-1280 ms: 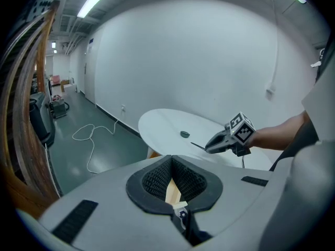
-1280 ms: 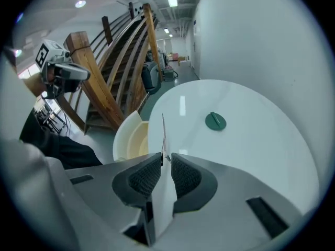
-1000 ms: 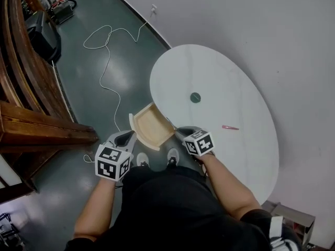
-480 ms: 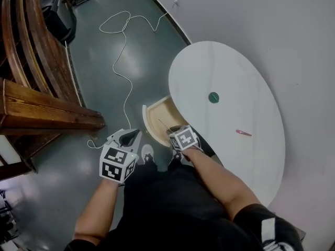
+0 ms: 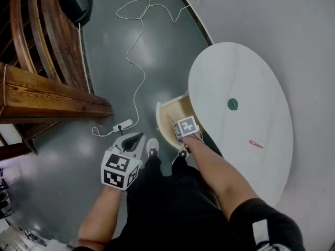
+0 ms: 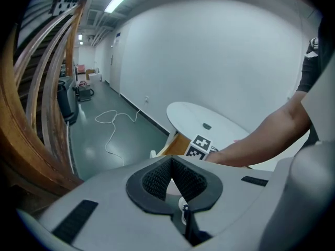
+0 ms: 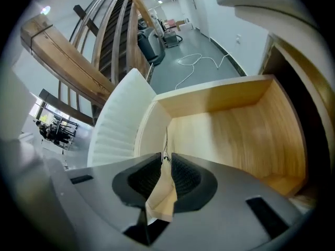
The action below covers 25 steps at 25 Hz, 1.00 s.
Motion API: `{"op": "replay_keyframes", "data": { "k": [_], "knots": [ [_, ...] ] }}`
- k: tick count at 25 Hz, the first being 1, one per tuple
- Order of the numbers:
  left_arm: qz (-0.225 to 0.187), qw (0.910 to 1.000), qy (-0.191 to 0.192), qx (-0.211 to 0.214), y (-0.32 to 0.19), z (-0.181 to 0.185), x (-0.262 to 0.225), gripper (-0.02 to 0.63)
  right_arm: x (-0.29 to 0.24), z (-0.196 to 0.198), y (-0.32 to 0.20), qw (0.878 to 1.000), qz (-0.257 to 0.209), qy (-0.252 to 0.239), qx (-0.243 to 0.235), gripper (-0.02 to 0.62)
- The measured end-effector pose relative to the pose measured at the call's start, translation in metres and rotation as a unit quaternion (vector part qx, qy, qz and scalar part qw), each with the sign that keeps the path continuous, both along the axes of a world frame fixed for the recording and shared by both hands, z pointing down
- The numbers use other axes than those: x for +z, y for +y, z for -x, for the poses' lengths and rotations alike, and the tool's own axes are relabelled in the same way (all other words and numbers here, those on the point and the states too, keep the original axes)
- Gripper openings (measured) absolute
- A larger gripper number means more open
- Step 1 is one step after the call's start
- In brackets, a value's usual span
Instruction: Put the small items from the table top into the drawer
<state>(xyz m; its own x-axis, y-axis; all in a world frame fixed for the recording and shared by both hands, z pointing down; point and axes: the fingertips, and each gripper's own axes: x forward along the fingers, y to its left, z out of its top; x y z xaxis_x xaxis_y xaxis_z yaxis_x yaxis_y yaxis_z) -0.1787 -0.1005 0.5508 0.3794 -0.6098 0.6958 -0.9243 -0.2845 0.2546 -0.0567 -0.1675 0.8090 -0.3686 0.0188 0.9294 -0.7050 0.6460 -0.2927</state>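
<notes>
Our right gripper (image 7: 166,160), clamped on a thin pale slip (image 7: 160,202), points down into the open drawer (image 7: 235,135) directly below. Our left gripper (image 6: 171,162) hangs closed and empty, farther off.

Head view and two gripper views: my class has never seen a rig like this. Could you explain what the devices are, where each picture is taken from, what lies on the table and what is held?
No robot here: a person holds a hand-held gripper in each hand, each with a marker cube. The head view looks down from the person's head; the other two look along each tool's jaws. On the white oval table lie a small green round thing and a thin pink item. The right hand-held gripper pinches a thin pale paper-like strip over the open wooden drawer. The left hand-held gripper is shut and empty.
</notes>
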Motion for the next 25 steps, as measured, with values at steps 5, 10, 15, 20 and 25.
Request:
{"op": "replay_keyframes", "data": {
  "k": [5, 10, 15, 20, 25],
  "knots": [
    [0.014, 0.9997, 0.005, -0.018, 0.001, 0.008, 0.009, 0.014, 0.026, 0.009, -0.003, 1.0, 0.021, 0.01, -0.012, 0.057],
    [0.025, 0.9994, 0.009, -0.023, 0.003, 0.01, 0.012, 0.014, 0.037, 0.011, 0.0, 0.999, 0.049, 0.012, -0.007, 0.057],
    [0.029, 0.9993, 0.009, -0.02, 0.002, 0.012, 0.018, 0.014, 0.036, 0.015, 0.008, 0.998, 0.059, -0.003, -0.015, 0.121],
    [0.018, 0.9998, 0.009, -0.008, -0.009, 0.007, 0.014, 0.014, 0.016, 0.014, 0.008, 0.999, 0.034, -0.023, -0.024, 0.124],
    [0.002, 0.9999, 0.011, 0.011, -0.018, -0.006, 0.005, 0.014, -0.027, 0.013, 0.01, 0.998, 0.0, -0.062, -0.015, 0.114]
  ]
}}
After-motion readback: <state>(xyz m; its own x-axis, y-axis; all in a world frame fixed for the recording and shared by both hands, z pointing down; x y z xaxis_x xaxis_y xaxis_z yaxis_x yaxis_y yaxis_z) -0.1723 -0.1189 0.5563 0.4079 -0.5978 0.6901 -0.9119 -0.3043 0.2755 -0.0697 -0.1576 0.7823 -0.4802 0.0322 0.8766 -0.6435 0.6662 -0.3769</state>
